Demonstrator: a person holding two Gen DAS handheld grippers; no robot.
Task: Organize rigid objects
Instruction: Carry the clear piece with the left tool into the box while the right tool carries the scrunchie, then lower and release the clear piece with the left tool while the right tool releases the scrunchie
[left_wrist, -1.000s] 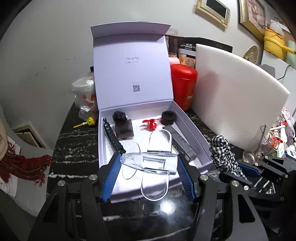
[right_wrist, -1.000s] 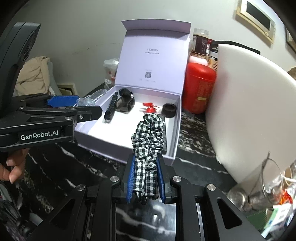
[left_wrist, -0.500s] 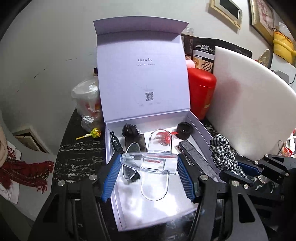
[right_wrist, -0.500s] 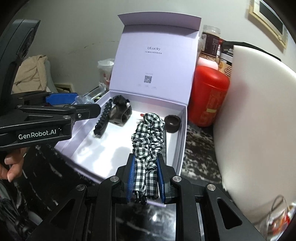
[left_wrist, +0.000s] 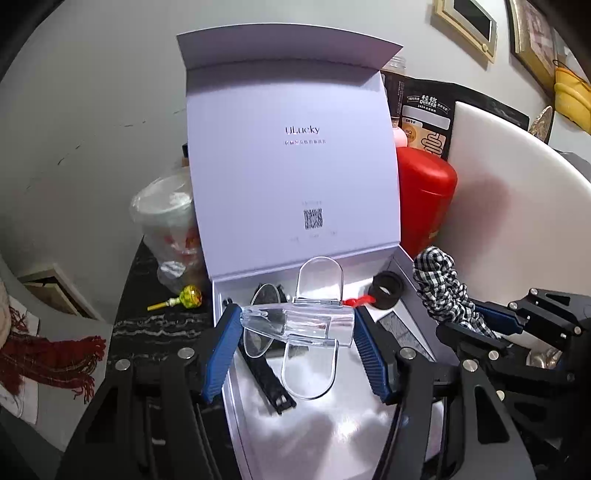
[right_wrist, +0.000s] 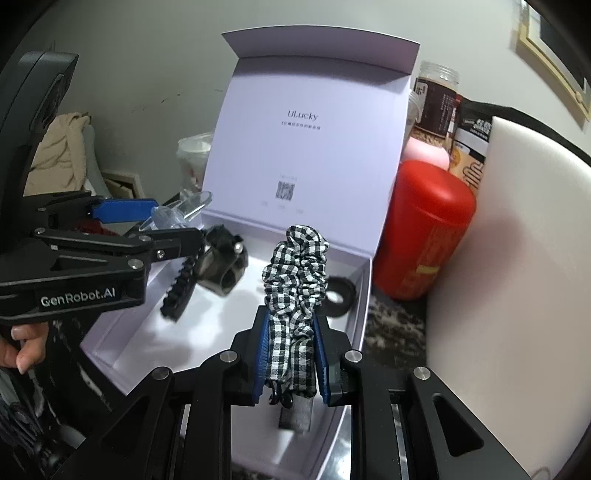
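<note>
An open white gift box (left_wrist: 236, 413) (right_wrist: 122, 354) stands on the dark marble counter with its lid upright. My left gripper (left_wrist: 297, 326) is shut on a clear plastic piece (left_wrist: 306, 325) and holds it over the box; it also shows in the right wrist view (right_wrist: 177, 218). My right gripper (right_wrist: 290, 354) is shut on a black-and-white checked scrunchie (right_wrist: 295, 280) over the box's right side; the scrunchie also shows in the left wrist view (left_wrist: 439, 291). In the box lie a black ridged strap (right_wrist: 181, 288), a dark clamp block (right_wrist: 221, 266), a black ring (right_wrist: 340, 295), a grey strip (left_wrist: 402, 332) and a red piece (left_wrist: 356, 301).
A red canister (right_wrist: 424, 236) stands right of the box, with a large white board (right_wrist: 517, 258) leaning beside it. Jars and packets (right_wrist: 439, 103) stand behind. A plastic cup (left_wrist: 166, 225) and a yellow lollipop (left_wrist: 184, 297) sit left of the box.
Both grippers have moved forward over the open box, each still holding its object. The box now fills more of both views.
</note>
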